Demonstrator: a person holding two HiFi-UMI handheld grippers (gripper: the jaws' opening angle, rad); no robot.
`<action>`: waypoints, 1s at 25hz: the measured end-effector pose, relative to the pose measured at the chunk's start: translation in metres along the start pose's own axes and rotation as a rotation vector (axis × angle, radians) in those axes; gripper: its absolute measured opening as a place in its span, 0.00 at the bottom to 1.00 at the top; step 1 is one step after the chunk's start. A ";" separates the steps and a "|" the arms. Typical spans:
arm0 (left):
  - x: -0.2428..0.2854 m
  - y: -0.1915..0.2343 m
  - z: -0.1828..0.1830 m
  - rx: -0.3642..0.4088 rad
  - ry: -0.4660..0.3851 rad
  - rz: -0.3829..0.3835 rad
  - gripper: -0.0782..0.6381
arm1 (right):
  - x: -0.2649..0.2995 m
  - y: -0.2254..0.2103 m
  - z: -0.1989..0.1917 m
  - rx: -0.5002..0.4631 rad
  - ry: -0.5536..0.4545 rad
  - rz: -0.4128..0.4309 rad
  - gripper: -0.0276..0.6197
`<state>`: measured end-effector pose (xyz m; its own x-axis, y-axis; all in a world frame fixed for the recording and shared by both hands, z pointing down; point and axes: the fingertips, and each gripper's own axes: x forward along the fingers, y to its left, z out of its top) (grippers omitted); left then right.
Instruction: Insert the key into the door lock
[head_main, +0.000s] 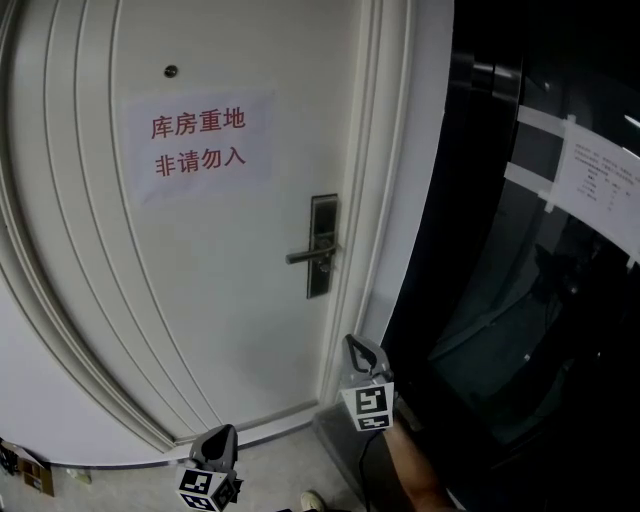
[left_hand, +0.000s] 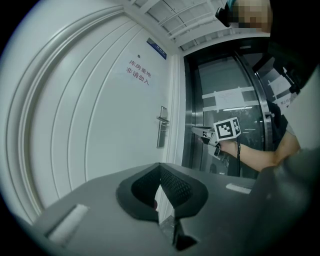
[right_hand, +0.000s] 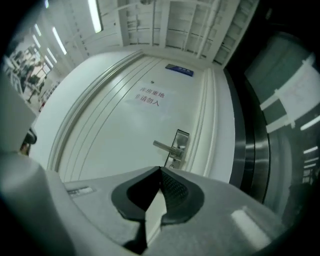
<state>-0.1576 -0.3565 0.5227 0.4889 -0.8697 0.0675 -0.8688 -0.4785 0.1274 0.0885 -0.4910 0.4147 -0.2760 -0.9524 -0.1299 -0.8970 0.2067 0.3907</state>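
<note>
The dark lock plate (head_main: 322, 246) with its silver lever handle (head_main: 306, 256) sits at the right edge of a white door (head_main: 200, 300). My right gripper (head_main: 356, 346) hovers below and slightly right of the lock, near the door frame, jaws shut with nothing seen between them. In the right gripper view its tips (right_hand: 160, 170) meet just under the lock plate (right_hand: 179, 145). My left gripper (head_main: 221, 436) stays low at the bottom edge, farther from the door; its jaws (left_hand: 160, 167) meet at the tips. No key shows in any view.
A paper sign with red characters (head_main: 198, 140) is stuck on the door below a peephole (head_main: 171, 71). To the right stands a dark glass panel (head_main: 500, 300) with taped white notices (head_main: 600, 185). The person's forearm (head_main: 415, 470) reaches up from the bottom.
</note>
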 end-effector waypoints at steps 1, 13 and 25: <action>-0.002 -0.001 -0.001 0.001 0.001 -0.004 0.11 | -0.009 0.004 0.002 0.046 -0.006 0.008 0.05; -0.026 -0.020 -0.022 0.016 0.012 -0.038 0.11 | -0.110 0.047 -0.018 0.286 0.020 0.043 0.05; -0.053 -0.033 -0.025 0.032 0.022 -0.061 0.11 | -0.186 0.102 -0.052 0.350 0.109 0.064 0.05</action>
<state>-0.1527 -0.2919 0.5398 0.5427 -0.8358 0.0828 -0.8390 -0.5348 0.1001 0.0661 -0.3049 0.5265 -0.3138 -0.9494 -0.0103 -0.9481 0.3128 0.0573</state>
